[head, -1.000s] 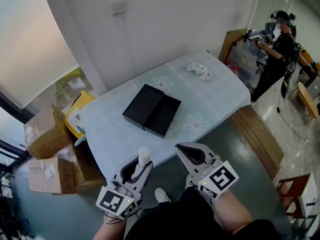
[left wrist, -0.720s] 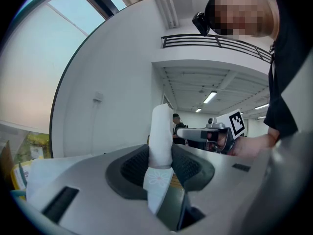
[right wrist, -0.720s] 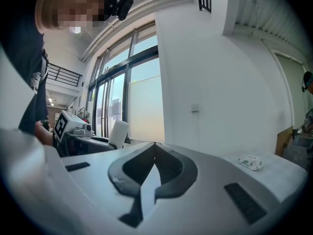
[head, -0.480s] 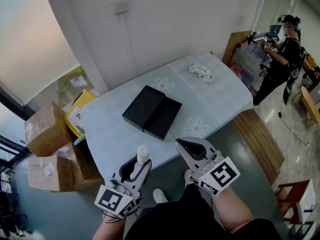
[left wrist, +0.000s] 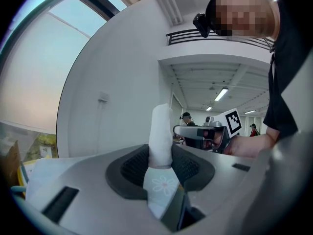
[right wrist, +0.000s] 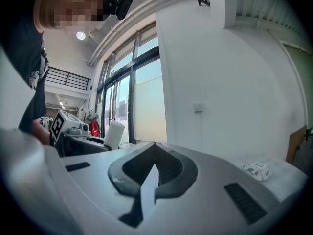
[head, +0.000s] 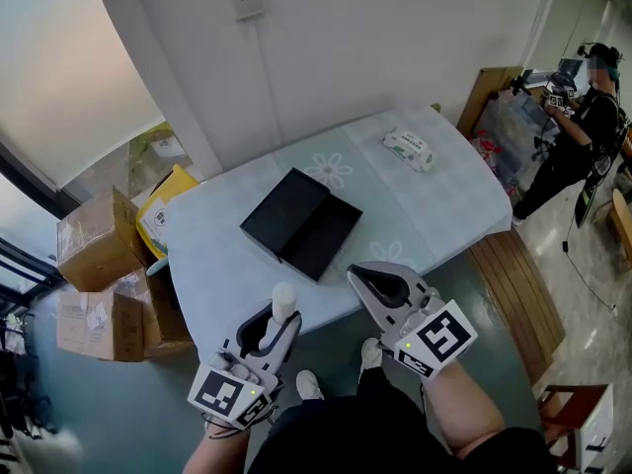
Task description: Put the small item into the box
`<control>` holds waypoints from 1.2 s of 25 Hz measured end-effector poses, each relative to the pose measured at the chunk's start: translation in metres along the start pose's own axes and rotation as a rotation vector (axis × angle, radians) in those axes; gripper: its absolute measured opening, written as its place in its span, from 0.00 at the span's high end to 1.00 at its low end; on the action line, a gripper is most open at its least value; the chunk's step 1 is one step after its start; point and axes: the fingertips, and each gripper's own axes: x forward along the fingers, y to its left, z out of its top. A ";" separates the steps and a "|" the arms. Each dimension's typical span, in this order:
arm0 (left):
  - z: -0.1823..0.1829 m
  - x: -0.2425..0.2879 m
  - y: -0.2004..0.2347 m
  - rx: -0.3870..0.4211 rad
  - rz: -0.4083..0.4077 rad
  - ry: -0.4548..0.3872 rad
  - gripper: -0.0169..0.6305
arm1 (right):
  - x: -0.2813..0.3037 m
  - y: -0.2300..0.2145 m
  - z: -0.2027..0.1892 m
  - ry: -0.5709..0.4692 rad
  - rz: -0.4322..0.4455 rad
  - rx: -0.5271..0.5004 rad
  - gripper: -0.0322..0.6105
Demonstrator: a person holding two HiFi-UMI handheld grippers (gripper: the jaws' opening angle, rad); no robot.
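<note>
So far only the grasp is done: my left gripper (head: 279, 316) has its jaws pinching the small item (head: 283, 301), and my right gripper (head: 363, 275) has its jaws pressed together, empty. The open box (head: 301, 223) lies well apart on the worktop (head: 434, 205), so carrying and placing are left.

"How much of the item (left wrist: 160, 126) shows?"

"Only its top. The lower end is sunk between the jaws of the left gripper (left wrist: 160, 152)."

"Anything in the box (head: 301, 223)?"

"It's too dark inside to tell."

"And the pack (head: 408, 147)?"

"The print is too small to read."

"The edges?"

"One carton (head: 158, 309) sits half behind the table (head: 217, 255). A wooden frame (head: 578, 418) is cut off at the right edge, so I can't tell what it is."
</note>
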 end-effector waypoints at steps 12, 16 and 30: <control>-0.005 0.050 -0.016 -0.005 0.095 0.013 0.76 | -0.004 -0.056 -0.007 -0.003 0.094 0.021 0.94; -0.007 0.070 -0.018 -0.015 0.133 0.007 0.76 | -0.006 -0.076 -0.008 0.000 0.129 0.019 0.94; -0.011 0.118 -0.035 -0.021 0.246 0.024 0.76 | -0.010 -0.126 -0.016 0.006 0.236 0.060 0.94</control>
